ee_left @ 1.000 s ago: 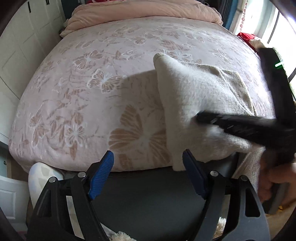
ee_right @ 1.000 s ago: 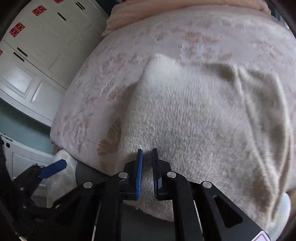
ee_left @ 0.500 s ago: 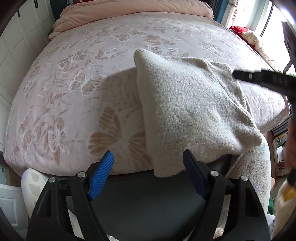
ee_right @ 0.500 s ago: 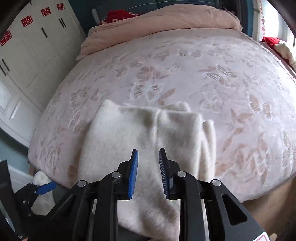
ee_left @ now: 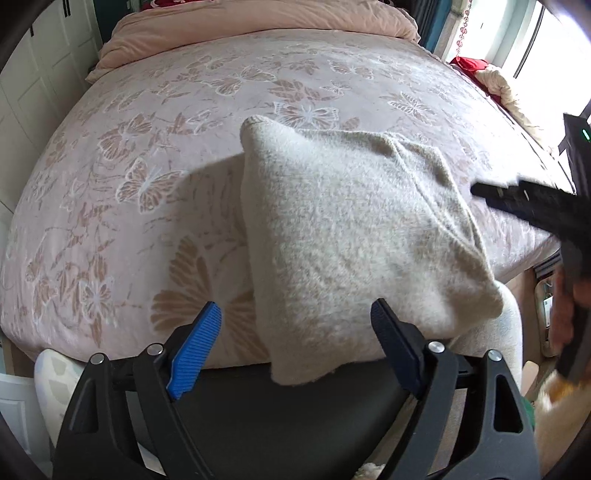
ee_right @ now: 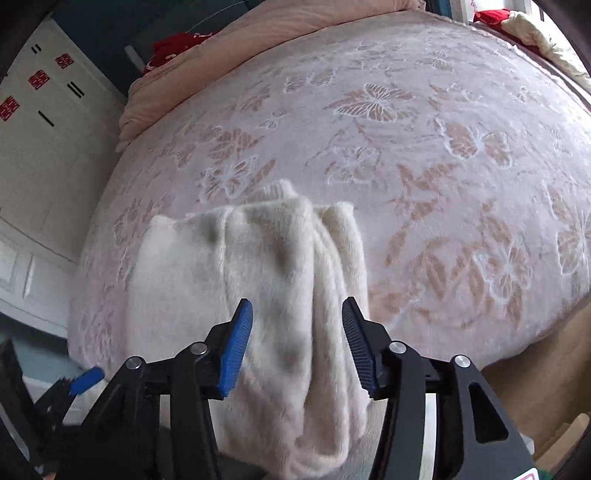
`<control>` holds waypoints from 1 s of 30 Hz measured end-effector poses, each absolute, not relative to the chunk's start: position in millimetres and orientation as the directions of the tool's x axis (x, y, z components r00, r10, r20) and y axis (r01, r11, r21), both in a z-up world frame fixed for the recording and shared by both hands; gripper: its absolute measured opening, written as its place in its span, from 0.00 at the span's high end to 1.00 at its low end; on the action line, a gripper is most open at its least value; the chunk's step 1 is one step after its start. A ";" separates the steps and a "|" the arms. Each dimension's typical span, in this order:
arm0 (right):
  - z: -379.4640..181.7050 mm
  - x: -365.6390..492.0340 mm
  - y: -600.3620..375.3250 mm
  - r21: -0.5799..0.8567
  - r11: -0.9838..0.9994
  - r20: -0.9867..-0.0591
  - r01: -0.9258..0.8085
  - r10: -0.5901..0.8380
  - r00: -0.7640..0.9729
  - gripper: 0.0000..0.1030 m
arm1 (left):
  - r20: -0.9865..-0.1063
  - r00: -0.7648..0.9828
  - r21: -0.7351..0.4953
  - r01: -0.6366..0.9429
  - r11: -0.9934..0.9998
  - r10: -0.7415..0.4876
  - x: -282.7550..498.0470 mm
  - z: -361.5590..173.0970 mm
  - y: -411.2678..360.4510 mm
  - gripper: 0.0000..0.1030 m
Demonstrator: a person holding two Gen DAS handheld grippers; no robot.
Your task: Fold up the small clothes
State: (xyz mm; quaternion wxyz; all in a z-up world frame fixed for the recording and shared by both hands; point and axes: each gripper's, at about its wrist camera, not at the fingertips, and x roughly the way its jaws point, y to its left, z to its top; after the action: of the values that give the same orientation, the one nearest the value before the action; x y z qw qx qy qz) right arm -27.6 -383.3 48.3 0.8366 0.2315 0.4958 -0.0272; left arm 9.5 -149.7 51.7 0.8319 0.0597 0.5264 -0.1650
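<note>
A cream fuzzy garment (ee_left: 354, 236) lies folded on the butterfly-patterned bed cover (ee_left: 184, 155), its near end drooping over the bed's front edge. My left gripper (ee_left: 295, 343) hovers above that drooping corner with its jaws wide and still opening, touching no cloth. In the right wrist view the same garment (ee_right: 258, 273) shows several soft ridges. My right gripper (ee_right: 298, 347) is above its near end with the jaws opening; the cloth shows between the pads, which do not press on it. The right gripper's black finger (ee_left: 517, 199) juts in beside the garment's right edge.
A rolled pink duvet (ee_left: 258, 29) lies at the head of the bed. White wardrobe doors (ee_right: 40, 155) stand along the left side. Red and cream cloth (ee_left: 487, 74) lies by the window. A hand (ee_left: 565, 306) holds the right tool's handle.
The right gripper's jaws, nearly shut on the garment a second ago, have spread apart and swung off to the right. The garment now lies free on the bed.
</note>
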 end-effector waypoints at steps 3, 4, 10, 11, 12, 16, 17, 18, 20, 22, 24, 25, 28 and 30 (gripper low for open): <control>34.6 -41.2 -365.0 0.414 0.881 -0.840 0.228 0.273 0.470 0.45 | -0.896 0.385 -0.077 0.352 0.933 -0.219 10.1 49.0 -158.6 0.20; 27.5 -46.6 -353.6 0.392 0.892 -0.853 0.225 0.260 0.453 0.45 | -0.898 0.381 -0.077 0.356 0.931 -0.220 9.9 47.4 -161.4 0.20; 26.1 -34.5 -340.1 0.386 0.901 -0.841 0.200 0.255 0.477 0.86 | -0.899 0.381 -0.060 0.379 0.924 -0.214 5.3 48.0 -170.0 0.19; 44.3 -34.0 -341.9 0.392 0.902 -0.816 0.182 0.250 0.522 0.86 | -0.898 0.389 -0.051 0.377 0.925 -0.207 5.5 48.7 -169.4 0.18; 66.1 -35.3 -343.3 0.384 0.909 -0.790 0.165 0.231 0.568 0.86 | -0.897 0.393 -0.047 0.373 0.927 -0.204 6.2 49.1 -168.7 0.18; 80.9 -34.0 -354.9 0.305 0.939 -0.795 0.161 0.157 0.586 0.85 | -0.900 0.383 -0.063 0.358 0.932 -0.207 10.0 45.4 -167.8 0.18; 61.3 -32.0 -358.6 0.273 0.944 -0.829 0.183 0.134 0.543 0.82 | -0.900 0.385 -0.058 0.359 0.932 -0.204 9.9 44.6 -169.1 0.18; 28.1 -27.6 -363.1 0.242 0.948 -0.878 0.208 0.122 0.463 0.81 | -0.898 0.391 -0.051 0.359 0.932 -0.200 10.1 43.5 -170.1 0.18; -13.5 -35.2 -368.5 0.264 0.931 -0.897 0.253 0.140 0.419 0.81 | -0.901 0.392 -0.036 0.364 0.931 -0.188 10.8 39.6 -172.6 0.18; -1.1 -39.3 -372.9 0.322 0.907 -0.872 0.272 0.172 0.458 0.75 | -0.905 0.383 -0.035 0.364 0.931 -0.184 11.7 37.3 -172.4 0.18; 16.8 -41.3 -374.5 0.333 0.902 -0.858 0.275 0.169 0.486 0.62 | -0.905 0.385 -0.032 0.357 0.933 -0.179 12.0 36.8 -171.1 0.18; 25.7 -41.6 -374.5 0.315 0.909 -0.855 0.271 0.148 0.497 0.58 | -0.906 0.381 -0.040 0.356 0.934 -0.184 12.8 36.4 -170.8 0.18; 39.7 -40.0 -378.5 0.270 0.923 -0.852 0.275 0.096 0.515 0.41 | -0.910 0.372 -0.048 0.351 0.935 -0.186 15.3 33.9 -172.1 0.18; 36.1 -39.1 -383.6 0.272 0.918 -0.858 0.290 0.094 0.506 0.35 | -0.910 0.356 -0.082 0.345 0.935 -0.211 18.5 33.6 -171.5 0.18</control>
State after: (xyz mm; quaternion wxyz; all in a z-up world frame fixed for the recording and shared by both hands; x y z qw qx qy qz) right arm -39.1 -383.6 36.1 0.8456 0.1945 0.4938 -0.0578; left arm 18.5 -171.5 33.6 0.8212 0.0618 0.5414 -0.1691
